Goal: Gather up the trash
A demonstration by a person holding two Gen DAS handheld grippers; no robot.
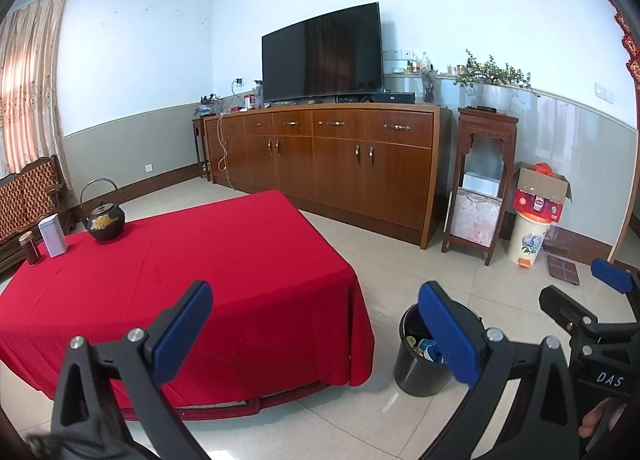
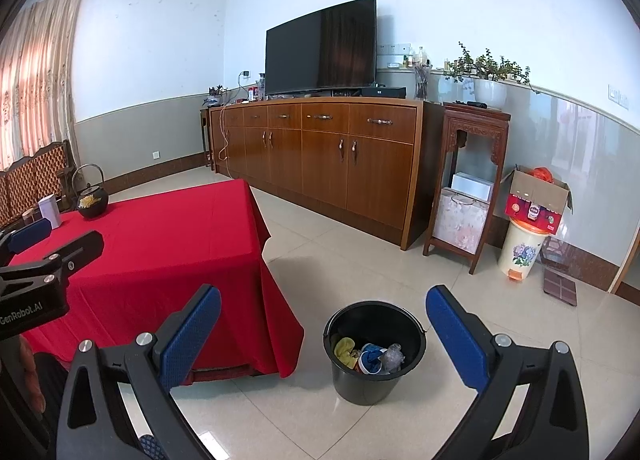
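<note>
Lower centre of right view: black bucket (image 2: 374,352) seen holding trash; both claws, left (image 1: 316,334) and right (image 2: 324,334), held wide, empty. Collection judged near done; counter (image 1: 180,280) check needed next.

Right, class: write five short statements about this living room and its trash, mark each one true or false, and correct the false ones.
1. The black plastic bucket holds trash. True.
2. The bucket stands on the red-clothed table. False: on the floor beside it.
3. The right tongs grip a wrapper. False: open, empty.
4. The black iron teapot sits on the table. True.
5. The left tongs are open. True.
</note>
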